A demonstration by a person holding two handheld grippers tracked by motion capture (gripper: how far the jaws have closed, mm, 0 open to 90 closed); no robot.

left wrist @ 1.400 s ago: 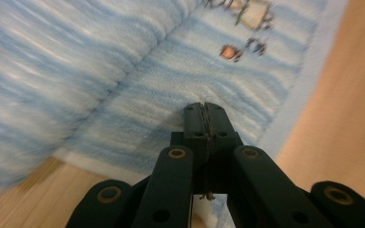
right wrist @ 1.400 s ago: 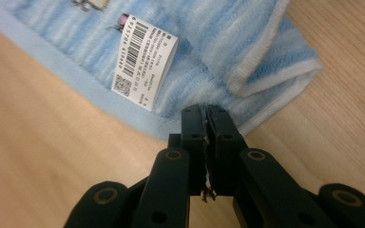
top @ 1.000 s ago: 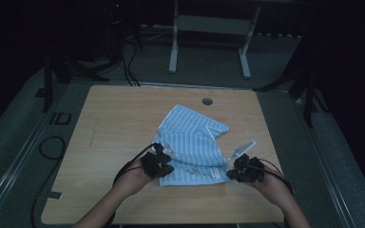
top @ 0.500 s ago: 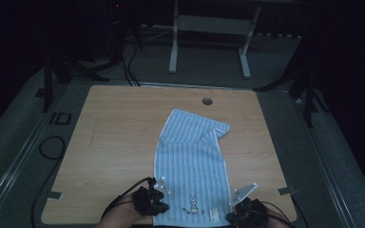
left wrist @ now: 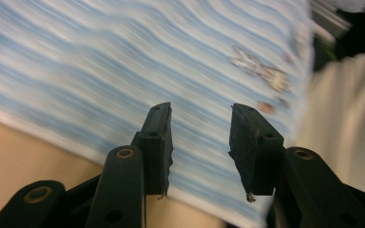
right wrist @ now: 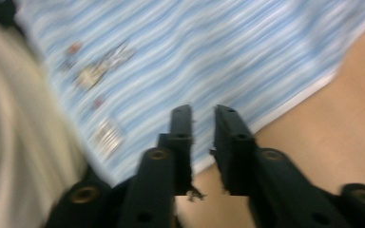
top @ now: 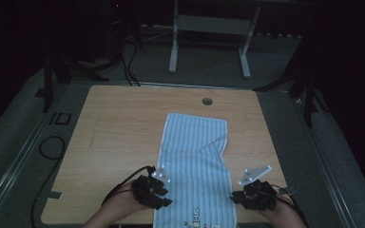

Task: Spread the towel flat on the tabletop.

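A light blue striped towel [top: 195,156] lies spread flat along the wooden table [top: 123,123], its near end hanging over the front edge. A small embroidered figure [top: 196,216] marks that near end. My left gripper [top: 164,197] is at the towel's near left edge. In the left gripper view its jaws [left wrist: 201,111] stand open over the striped cloth [left wrist: 123,57], with nothing between them. My right gripper [top: 237,197] is at the near right edge. Its jaws [right wrist: 203,111] are a little apart above the towel's white hem [right wrist: 195,52], also holding nothing.
A round cable hole [top: 207,101] sits near the table's far edge. Bare wood lies left and right of the towel. A metal stand [top: 209,42] is on the floor beyond the table. A black cable [top: 52,147] loops off the left side.
The bunched towel was pulled toward the near edge and now lies flat. Both grippers moved back with it and have let go of its near corners.
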